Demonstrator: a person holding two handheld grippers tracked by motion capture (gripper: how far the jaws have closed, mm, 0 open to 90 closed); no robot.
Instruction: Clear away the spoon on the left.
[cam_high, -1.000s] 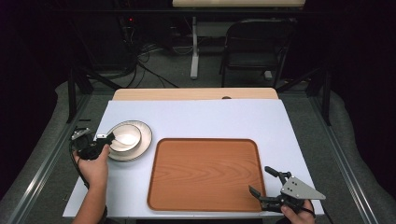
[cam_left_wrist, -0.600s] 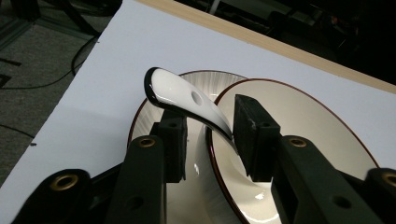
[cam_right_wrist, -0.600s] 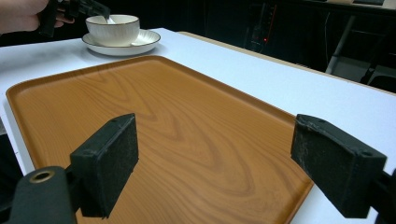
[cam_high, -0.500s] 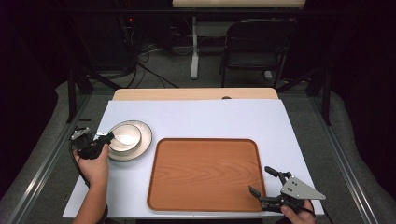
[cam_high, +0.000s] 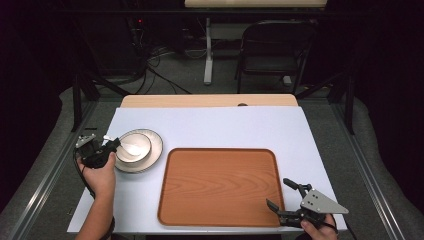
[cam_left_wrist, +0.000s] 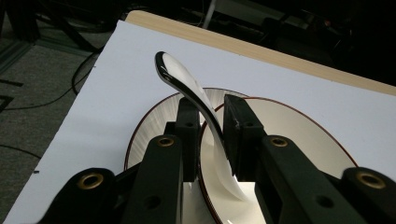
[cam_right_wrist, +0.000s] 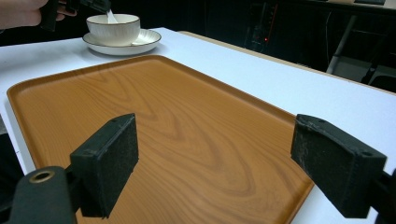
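Observation:
A white bowl (cam_high: 142, 141) stands on a ribbed plate (cam_high: 156, 150) at the table's left, with a white spoon (cam_high: 125, 146) leaning in it. My left gripper (cam_high: 112, 145) reaches in from the left. Its jaws have just been closing, and the pads now press the spoon (cam_left_wrist: 180, 77) handle from both sides above the bowl (cam_left_wrist: 289, 135) and plate (cam_left_wrist: 149, 135). My right gripper (cam_high: 277, 192) hovers open over the near right corner of the wooden tray (cam_high: 220, 185). Nothing is between its fingers (cam_right_wrist: 109, 163) above the tray (cam_right_wrist: 187, 112).
The white table top (cam_high: 225, 125) has a wooden strip along its far edge. A folding chair (cam_high: 275, 45) and cables sit on the floor behind. From the right gripper view, the bowl (cam_right_wrist: 114, 29) and plate (cam_right_wrist: 140, 44) stand beyond the tray's far corner.
The left jaws have drawn in on the spoon handle. Both hands have kept their places, and the bowl, plate and tray have not moved.

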